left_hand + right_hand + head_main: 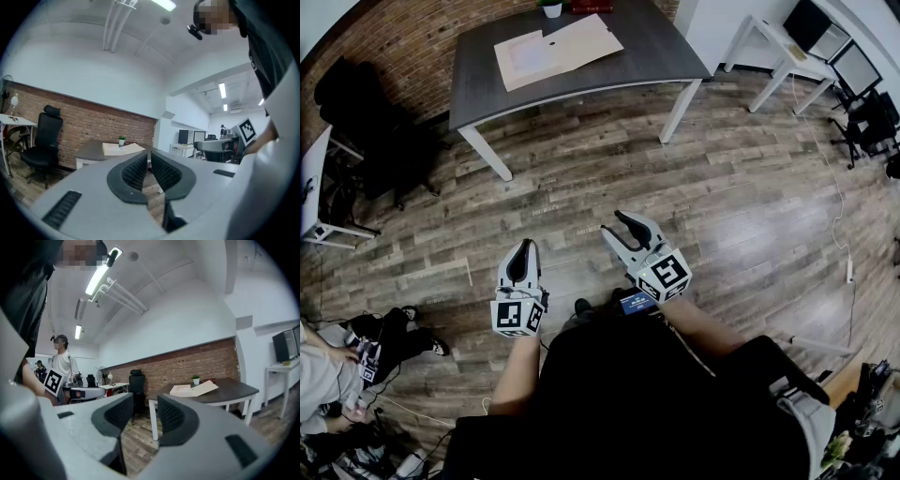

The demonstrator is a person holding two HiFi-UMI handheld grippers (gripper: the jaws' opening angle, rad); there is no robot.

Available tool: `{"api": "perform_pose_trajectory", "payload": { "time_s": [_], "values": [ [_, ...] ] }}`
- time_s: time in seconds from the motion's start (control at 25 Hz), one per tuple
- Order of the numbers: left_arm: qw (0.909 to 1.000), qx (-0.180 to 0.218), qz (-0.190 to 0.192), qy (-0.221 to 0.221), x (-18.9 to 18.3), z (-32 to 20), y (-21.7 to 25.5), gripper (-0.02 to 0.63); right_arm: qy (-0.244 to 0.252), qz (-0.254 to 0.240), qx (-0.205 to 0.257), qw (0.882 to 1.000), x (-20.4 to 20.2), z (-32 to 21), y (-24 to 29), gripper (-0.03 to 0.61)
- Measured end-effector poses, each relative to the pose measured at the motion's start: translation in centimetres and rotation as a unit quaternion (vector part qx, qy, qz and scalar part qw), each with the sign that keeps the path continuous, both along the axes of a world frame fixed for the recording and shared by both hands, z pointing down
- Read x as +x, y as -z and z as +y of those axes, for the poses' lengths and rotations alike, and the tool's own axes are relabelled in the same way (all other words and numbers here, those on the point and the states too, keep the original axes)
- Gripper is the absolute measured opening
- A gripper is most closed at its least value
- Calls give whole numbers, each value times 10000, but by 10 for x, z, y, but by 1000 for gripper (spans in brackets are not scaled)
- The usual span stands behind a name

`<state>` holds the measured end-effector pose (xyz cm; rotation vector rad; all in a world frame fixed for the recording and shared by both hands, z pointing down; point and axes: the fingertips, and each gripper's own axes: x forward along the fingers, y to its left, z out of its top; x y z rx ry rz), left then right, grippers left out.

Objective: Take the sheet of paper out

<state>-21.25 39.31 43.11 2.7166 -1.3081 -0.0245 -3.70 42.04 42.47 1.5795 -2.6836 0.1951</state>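
The sheet of paper (528, 56) shows as a paler rectangle at the left end of a tan folder (581, 39); whether it lies on the folder or inside it I cannot tell. Both lie flat on a dark grey surface (656, 52) at 12 o'clock in the head view, well apart from both grippers. At the far edge of the surface, at 12 o'clock from the folder, stands a small potted plant (551, 7), with red books (592, 6) just beside it at 3 o'clock. The surface stands against a brick wall (412, 37) on a wooden floor (741, 178). A black office chair (356, 103) sits at 9 o'clock from the surface.

The left gripper (523, 246) hangs over the floor at 8 o'clock from the middle of the head view. Its fingers (133, 171) are drawn together to a thin slit and pinch nothing. The right gripper (617, 227) is just beside it at 3 o'clock, its fingers (171, 416) spread with nothing between them. Both point level toward the surface.
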Motion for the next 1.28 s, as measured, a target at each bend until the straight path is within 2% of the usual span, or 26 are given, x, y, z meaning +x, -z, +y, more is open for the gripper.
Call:
{"api": "perform_pose_trajectory", "payload": {
  "time_s": [0.6,1.08,1.28],
  "values": [
    [9996,263,-42,-42,42,5,14,18,-29,-154,255,9996,42,-1,9,166],
    [9998,117,66,121,89,13,8,17,-34,-274,216,9994,94,5,-5,166],
    [9998,94,27,178,96,12,3,17,-34,-334,170,9993,108,2,-13,166]
  ]
}}
